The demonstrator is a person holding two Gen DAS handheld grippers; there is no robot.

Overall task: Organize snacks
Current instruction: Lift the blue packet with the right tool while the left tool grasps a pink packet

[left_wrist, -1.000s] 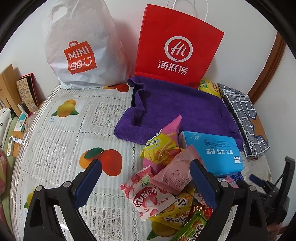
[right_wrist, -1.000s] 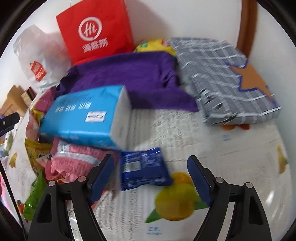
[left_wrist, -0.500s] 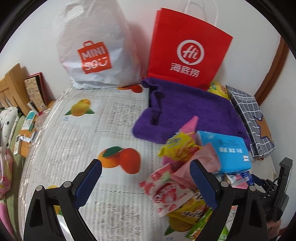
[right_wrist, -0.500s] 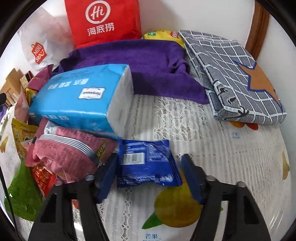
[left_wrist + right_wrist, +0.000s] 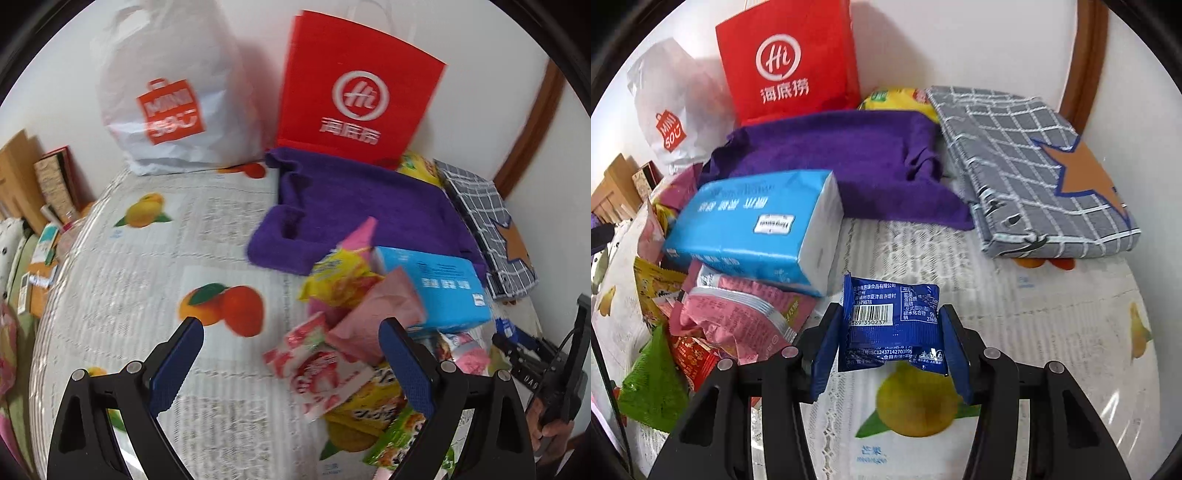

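My right gripper (image 5: pixel 891 334) is closing on a small blue snack packet (image 5: pixel 886 306). Both pads press its sides, and it hangs just above the fruit-print tablecloth (image 5: pixel 1052 332). To its left lies the snack pile: a pink packet (image 5: pixel 738 314), a green one (image 5: pixel 650 387) and a yellow one (image 5: pixel 653 291), under a blue tissue pack (image 5: pixel 757 229). In the left wrist view my left gripper (image 5: pixel 291 328) stands open above the cloth with nothing between its fingers. A strawberry packet (image 5: pixel 317 365) and a pink packet (image 5: pixel 373 317) lie beside its right finger.
A red paper bag (image 5: pixel 354 92) and a white plastic bag (image 5: pixel 170 103) stand against the back wall. A purple towel (image 5: pixel 351 206) lies in front of them, with a grey checked fabric case (image 5: pixel 1034 166) to its right. A person's hand (image 5: pixel 554 424) holds the right gripper's handle.
The right jaws have closed from wide apart onto the blue packet and raised it slightly off the cloth. The left gripper stays open and has hardly moved.
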